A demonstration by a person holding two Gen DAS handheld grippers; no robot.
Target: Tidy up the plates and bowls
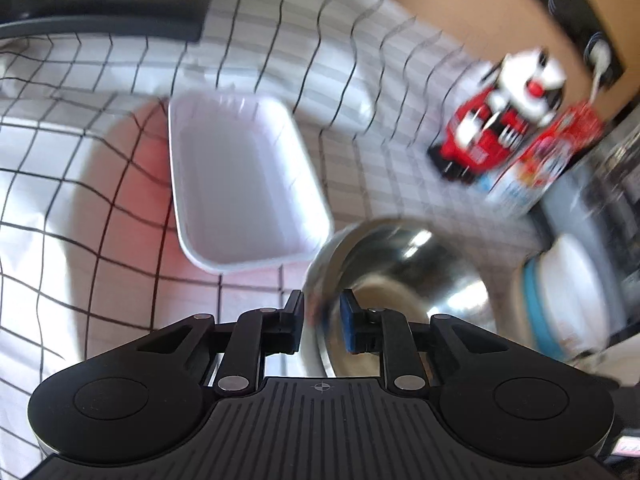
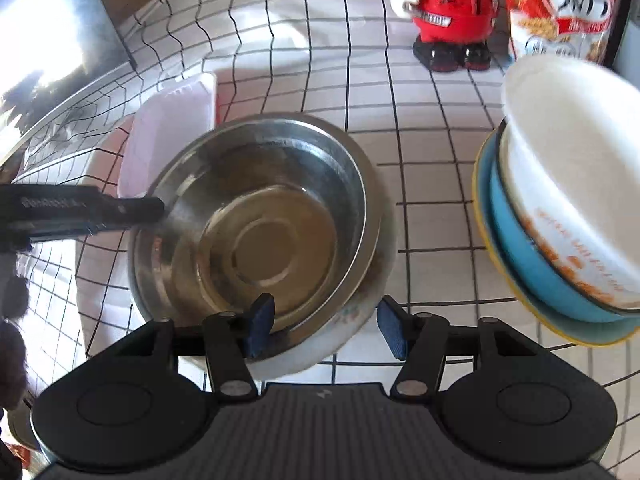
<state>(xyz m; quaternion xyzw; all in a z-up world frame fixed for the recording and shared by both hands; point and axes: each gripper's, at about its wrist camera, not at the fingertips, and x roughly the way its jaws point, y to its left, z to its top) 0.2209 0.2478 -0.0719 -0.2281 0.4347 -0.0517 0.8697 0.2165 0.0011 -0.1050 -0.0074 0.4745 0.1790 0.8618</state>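
Your left gripper has its jaws pinched on the rim of the steel bowl, one pad inside the wall and one outside, which gives you a handle on a bowl too wide to span. In the right wrist view that same gripper comes in from nine o'clock and bites the rim at the bowl's left edge.

The steel bowl sits inside a white dish whose rim peeks out from five to seven o'clock. Your right gripper straddles that near edge with its jaws apart, one pad inside the steel bowl and the other outside the white dish; neither pad visibly presses, so it grips nothing. It looks placed to steady the white dish while the steel bowl lifts out.

At three o'clock of the steel bowl, well apart, a white bowl leans in a blue bowl on a yellow plate, probably the stack you are building. The white rectangular tray lies at eleven o'clock, touching or just beside the steel bowl.
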